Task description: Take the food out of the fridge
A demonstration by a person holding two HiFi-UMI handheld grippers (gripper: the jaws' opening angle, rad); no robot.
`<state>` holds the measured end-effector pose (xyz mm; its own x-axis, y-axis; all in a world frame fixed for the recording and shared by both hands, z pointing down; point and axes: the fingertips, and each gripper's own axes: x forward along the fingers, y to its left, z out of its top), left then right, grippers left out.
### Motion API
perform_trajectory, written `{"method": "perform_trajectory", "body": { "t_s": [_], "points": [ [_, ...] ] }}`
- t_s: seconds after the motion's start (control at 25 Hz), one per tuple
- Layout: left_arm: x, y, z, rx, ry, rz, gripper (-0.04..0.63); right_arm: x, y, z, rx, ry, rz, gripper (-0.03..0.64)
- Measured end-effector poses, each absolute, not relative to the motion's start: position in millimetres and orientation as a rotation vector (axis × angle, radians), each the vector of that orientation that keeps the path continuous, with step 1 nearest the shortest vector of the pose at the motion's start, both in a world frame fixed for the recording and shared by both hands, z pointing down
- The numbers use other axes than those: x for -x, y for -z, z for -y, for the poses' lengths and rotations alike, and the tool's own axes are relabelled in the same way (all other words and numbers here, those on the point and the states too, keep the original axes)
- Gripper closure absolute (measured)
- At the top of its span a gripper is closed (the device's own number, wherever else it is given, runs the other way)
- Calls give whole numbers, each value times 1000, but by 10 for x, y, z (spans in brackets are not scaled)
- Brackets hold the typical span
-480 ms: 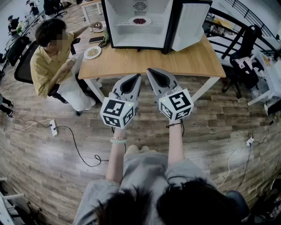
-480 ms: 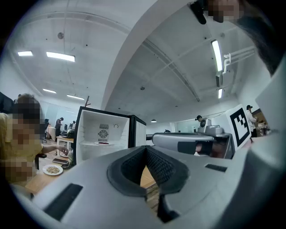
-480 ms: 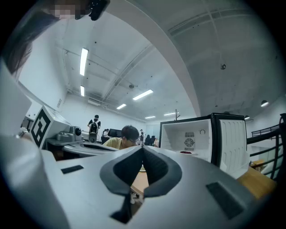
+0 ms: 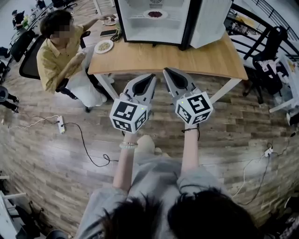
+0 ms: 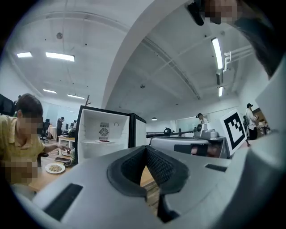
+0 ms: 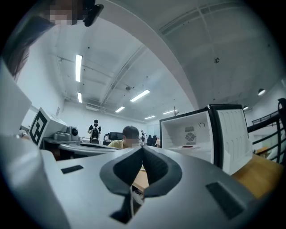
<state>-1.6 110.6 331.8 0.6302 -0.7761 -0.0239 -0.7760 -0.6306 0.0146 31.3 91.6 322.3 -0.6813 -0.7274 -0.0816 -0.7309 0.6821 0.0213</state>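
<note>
- There are two grippers, one fridge and one wooden table.
- One round plate of dark red food lies flat on the white shelf in the open fridge, at the top middle.
- The left gripper and right gripper are grey and smooth. Both are pinched closed, hold nothing and point at the fridge.
- A seated person is at the upper left.
</note>
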Motion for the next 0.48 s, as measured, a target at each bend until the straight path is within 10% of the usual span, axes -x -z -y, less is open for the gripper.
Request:
{"method": "perform_trajectory", "body": {
  "t_s": [0.48],
  "points": [
    [160, -3526, -739, -2777, -40, 1388, 588, -182, -3442, -525, 1182, 58, -2819, 607]
  ]
}}
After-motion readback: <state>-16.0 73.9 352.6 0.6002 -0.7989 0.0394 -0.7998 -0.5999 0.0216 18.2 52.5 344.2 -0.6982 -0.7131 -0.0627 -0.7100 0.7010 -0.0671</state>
